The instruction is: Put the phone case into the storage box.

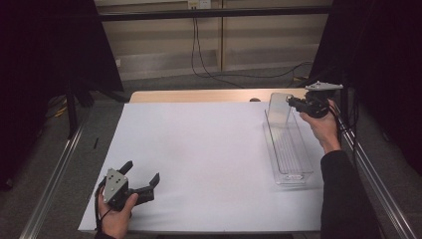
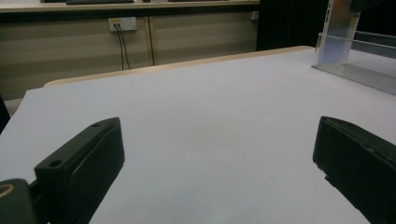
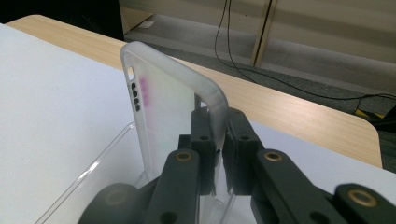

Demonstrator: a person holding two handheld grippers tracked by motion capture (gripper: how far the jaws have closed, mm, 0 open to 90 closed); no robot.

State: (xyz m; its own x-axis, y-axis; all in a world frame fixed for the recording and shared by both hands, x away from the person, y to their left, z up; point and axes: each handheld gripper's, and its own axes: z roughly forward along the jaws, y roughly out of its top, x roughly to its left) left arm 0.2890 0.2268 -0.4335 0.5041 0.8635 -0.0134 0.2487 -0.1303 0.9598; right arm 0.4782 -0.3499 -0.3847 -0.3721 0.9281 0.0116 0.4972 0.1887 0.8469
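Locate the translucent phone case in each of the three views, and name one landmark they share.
High view: the phone case stands upright at the far end of the clear bin, upper right, pinched by the right gripper.
Left gripper view: top right corner, upright in the bin.
Right gripper view: centre, its edge clamped between the jaws.
Shared landmark: the white sheet covering the table.

From my station I see a wooden table (image 1: pixel 199 95) covered by a white sheet (image 1: pixel 199 149). Grey floor (image 1: pixel 164 82) lies beyond it, with black cables (image 1: pixel 199 59) trailing down from a wall socket (image 2: pixel 122 23) on the beige panelled wall (image 1: pixel 259 35). Dark curtains (image 1: pixel 45 50) hang at both sides. Metal rails (image 1: pixel 54 169) run along the table's flanks. Lighting is dim and even.
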